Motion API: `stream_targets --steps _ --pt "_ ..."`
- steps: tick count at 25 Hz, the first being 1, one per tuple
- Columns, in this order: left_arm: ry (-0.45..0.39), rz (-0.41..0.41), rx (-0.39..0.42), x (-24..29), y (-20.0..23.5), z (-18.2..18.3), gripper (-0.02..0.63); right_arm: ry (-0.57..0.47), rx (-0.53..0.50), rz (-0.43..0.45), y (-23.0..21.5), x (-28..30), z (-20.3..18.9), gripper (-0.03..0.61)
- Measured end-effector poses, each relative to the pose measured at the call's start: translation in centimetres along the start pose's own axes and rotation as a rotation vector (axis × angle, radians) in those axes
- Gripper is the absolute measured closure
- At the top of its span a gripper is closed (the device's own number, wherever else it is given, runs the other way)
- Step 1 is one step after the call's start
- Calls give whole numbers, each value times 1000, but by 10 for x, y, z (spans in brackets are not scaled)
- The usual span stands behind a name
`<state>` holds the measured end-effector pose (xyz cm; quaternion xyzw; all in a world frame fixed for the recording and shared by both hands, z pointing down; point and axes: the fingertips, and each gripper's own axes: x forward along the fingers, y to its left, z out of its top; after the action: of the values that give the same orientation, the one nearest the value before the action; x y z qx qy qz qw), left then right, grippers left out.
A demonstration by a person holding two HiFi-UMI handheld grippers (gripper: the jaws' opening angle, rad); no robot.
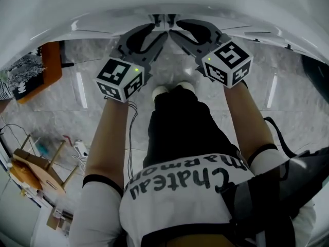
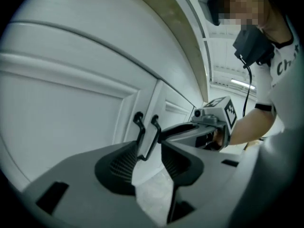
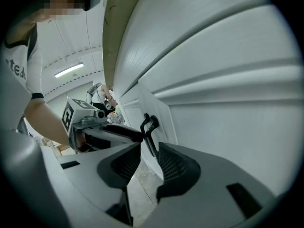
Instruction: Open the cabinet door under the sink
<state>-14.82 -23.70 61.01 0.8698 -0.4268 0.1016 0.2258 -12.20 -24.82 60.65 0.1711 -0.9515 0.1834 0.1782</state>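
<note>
The white cabinet doors (image 1: 97, 20) run across the top of the head view, with two black handles (image 1: 164, 19) side by side where they meet. My left gripper (image 1: 156, 35) and right gripper (image 1: 180, 35) come together at those handles. In the left gripper view the handles (image 2: 140, 127) stand between and just ahead of the open jaws of the left gripper (image 2: 149, 163), and the pads are not pressing on them. In the right gripper view the handles (image 3: 149, 127) rise in the gap of the right gripper (image 3: 147, 167), which is also open.
A grey marble floor (image 1: 288, 102) lies below the cabinet, and the person's shoes (image 1: 175, 89) stand close to the doors. An orange wooden board (image 1: 50, 66) and a wooden stand (image 1: 36, 171) sit at the left, with cables (image 1: 131, 138) on the floor.
</note>
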Motion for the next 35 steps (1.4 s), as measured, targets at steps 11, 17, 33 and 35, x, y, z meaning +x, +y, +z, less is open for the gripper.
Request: stream_targets --steps 11,17,33,35 --pt "-6 -8 48 13 14 7 489 -38 -24 7 -3 10 5 508" --pt "-15 -18 70 15 15 8 526 -14 -88 3 -1 14 5 520" --pt "316 -36 218 9 -6 -15 572 243 -194 -49 17 6 -10 548" --pt "347 -49 209 4 -11 -19 572 269 -185 -44 23 3 -16 546"
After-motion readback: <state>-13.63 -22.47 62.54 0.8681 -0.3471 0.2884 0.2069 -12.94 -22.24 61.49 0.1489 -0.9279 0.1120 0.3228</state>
